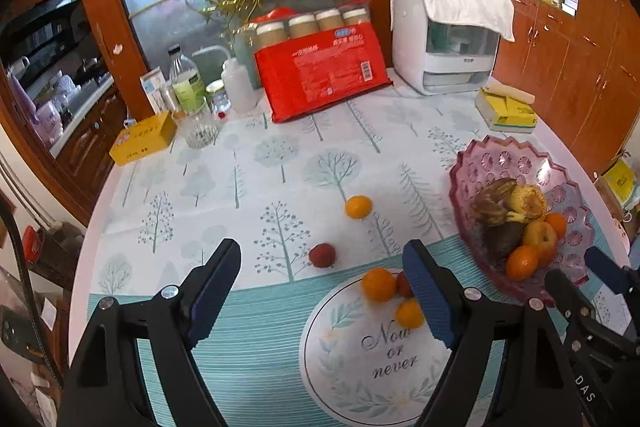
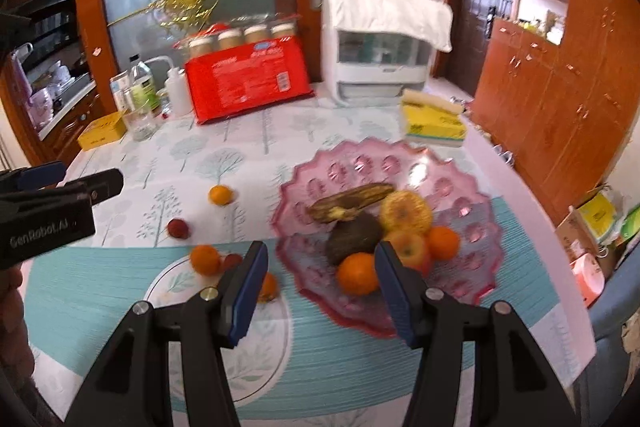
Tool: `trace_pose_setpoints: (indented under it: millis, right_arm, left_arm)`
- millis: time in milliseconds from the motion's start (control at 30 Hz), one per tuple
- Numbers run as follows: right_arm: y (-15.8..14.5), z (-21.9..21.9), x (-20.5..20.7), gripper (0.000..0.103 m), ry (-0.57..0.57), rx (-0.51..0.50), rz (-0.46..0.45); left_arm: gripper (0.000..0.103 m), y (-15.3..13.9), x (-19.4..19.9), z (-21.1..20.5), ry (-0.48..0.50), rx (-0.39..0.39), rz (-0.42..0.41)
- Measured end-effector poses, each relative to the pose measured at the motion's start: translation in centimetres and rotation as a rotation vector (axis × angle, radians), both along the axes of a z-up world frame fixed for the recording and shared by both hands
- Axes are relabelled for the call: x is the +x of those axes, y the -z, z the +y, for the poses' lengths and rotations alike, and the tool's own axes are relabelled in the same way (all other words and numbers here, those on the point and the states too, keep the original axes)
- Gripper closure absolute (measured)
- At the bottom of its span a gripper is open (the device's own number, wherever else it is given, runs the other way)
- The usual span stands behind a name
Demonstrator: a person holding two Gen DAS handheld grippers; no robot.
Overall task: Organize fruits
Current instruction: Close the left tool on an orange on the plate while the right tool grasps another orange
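A pink glass fruit bowl [image 1: 476, 167] [image 2: 360, 157] holds an overripe banana [image 2: 352, 201], an apple, an avocado and oranges. Loose on the tablecloth lie an orange [image 1: 359, 207] [image 2: 220, 195], a red lychee-like fruit [image 1: 321, 255] [image 2: 177, 228], two more oranges [image 1: 378, 284] [image 1: 410, 313] and a second red fruit [image 1: 403, 285]. My left gripper [image 1: 320, 291] is open and empty, above the loose fruits. My right gripper [image 2: 320, 287] is open and empty, just before the bowl's near rim; it shows in the left wrist view [image 1: 580, 271].
At the table's back stand a red package [image 1: 324, 73], jars, bottles, a glass [image 1: 199, 127], a yellow box [image 1: 142, 139], a white appliance [image 1: 444, 39] and a yellow tissue pack [image 1: 506, 109]. Wooden cabinets line the right side.
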State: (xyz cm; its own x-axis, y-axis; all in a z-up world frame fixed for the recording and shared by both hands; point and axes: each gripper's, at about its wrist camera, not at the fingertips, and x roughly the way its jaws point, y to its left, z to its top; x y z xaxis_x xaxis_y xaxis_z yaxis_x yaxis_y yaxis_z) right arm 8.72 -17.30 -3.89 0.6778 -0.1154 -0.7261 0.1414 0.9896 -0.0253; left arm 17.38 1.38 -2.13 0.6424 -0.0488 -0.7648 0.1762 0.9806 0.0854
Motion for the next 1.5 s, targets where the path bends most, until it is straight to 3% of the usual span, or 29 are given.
trace_pose_setpoints:
  millis: [367,733,1033,1167,1500]
  right_arm:
    - [5.0,0.2,0.6,0.047,0.000,0.159,0.146]
    - [8.5,1.9,2.0,0.047,-0.040,0.243,0.207]
    - [11.7,0.8,3.7,0.047,0.021,0.390,0.215]
    - [12.3,0.7,4.5,0.047,0.035,0.398,0.206]
    - [13.8,0.9,5.8,0.048,0.043,0.403,0.204]
  left_arm:
    - [0.021,4.5,1.6,2.5,0.047,0.002,0.098]
    - [0.021,8.8,3.8,0.8,0.135,-0.050,0.206]
    - [0.029,12.5,5.7,-0.7,0.169,-0.124,0.322]
    - [0.038,13.8,6.4,-0.8,0.170,-0.163,0.368]
    - [0.047,15.8,7.1,-1.8,0.180,-0.221,0.429]
